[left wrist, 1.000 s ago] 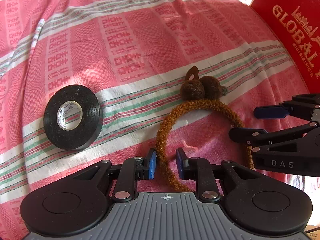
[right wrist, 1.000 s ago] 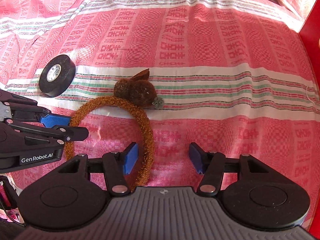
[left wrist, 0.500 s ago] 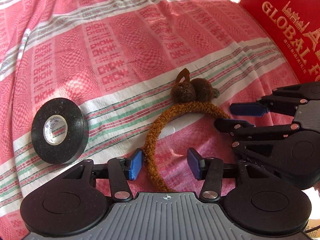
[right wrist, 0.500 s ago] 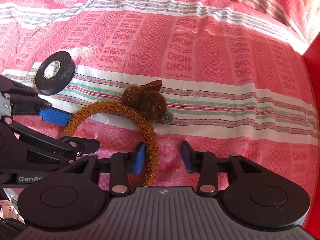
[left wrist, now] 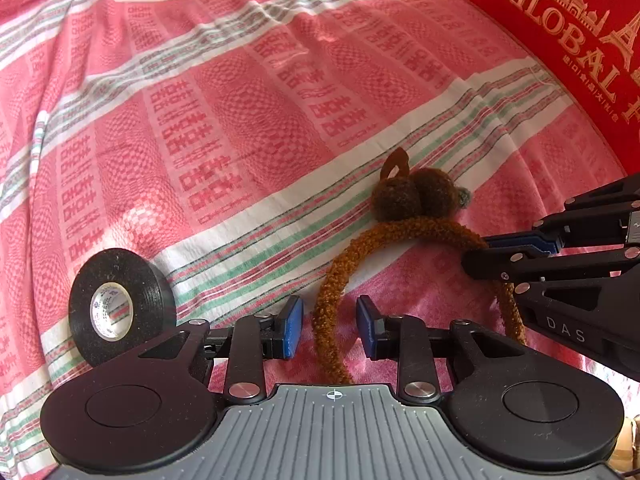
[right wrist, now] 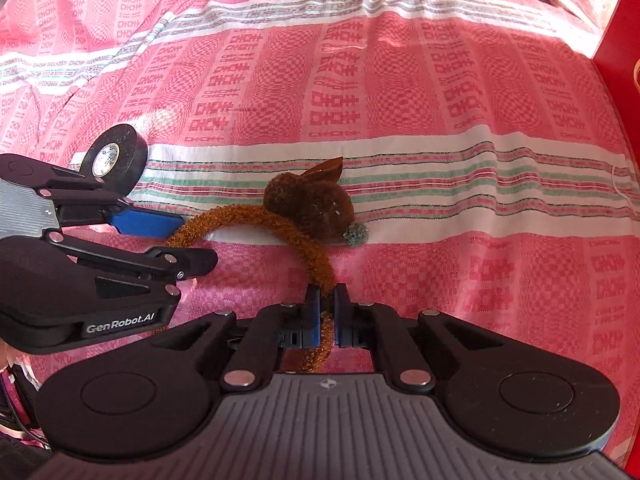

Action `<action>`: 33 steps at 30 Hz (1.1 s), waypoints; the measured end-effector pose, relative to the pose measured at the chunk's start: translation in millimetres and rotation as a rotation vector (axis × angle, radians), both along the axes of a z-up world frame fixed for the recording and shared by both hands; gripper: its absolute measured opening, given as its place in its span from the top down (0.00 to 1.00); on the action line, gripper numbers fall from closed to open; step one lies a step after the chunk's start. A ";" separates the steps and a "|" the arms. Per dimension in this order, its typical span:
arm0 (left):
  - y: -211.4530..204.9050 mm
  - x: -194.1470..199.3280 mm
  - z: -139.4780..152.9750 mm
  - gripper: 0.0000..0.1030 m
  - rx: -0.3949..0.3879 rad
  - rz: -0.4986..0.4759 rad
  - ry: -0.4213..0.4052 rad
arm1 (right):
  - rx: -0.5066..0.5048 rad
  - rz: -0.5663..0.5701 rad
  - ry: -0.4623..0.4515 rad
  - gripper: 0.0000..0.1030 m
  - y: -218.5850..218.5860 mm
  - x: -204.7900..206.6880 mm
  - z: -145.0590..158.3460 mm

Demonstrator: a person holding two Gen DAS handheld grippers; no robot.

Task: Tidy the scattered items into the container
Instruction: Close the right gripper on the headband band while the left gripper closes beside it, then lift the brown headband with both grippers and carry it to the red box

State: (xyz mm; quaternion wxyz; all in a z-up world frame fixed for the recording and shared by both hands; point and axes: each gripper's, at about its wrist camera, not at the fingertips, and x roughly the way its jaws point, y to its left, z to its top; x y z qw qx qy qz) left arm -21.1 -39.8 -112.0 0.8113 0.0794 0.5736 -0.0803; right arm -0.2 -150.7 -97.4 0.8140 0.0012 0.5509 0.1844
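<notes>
A fuzzy brown headband (left wrist: pixel 352 256) with two pompoms and a small ear lies on the pink striped bedspread. My left gripper (left wrist: pixel 329 326) is open, with the headband's left leg between its blue pads, not clamped. My right gripper (right wrist: pixel 327 307) is shut on the headband's right leg (right wrist: pixel 316 258). It shows at the right of the left wrist view (left wrist: pixel 492 250). A black tape roll (left wrist: pixel 116 306) stands on edge to the left, also seen in the right wrist view (right wrist: pixel 114 160). The red container (left wrist: pixel 576 52) stands at the far right.
The bedspread (left wrist: pixel 240 120) is wrinkled and soft under everything. The red box wall (right wrist: pixel 624 12) also shows at the right edge of the right wrist view. The left gripper body (right wrist: pixel 80 264) sits close beside the right one.
My right gripper has closed on the headband's right leg. My left gripper stays open around the left leg, slightly narrower than half a second ago. Both cameras moved slightly closer.
</notes>
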 end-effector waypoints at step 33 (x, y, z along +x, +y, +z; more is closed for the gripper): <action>3.9 14.2 8.1 0.99 -0.064 0.011 0.037 | 0.006 -0.051 -0.033 0.92 -15.4 -0.7 16.3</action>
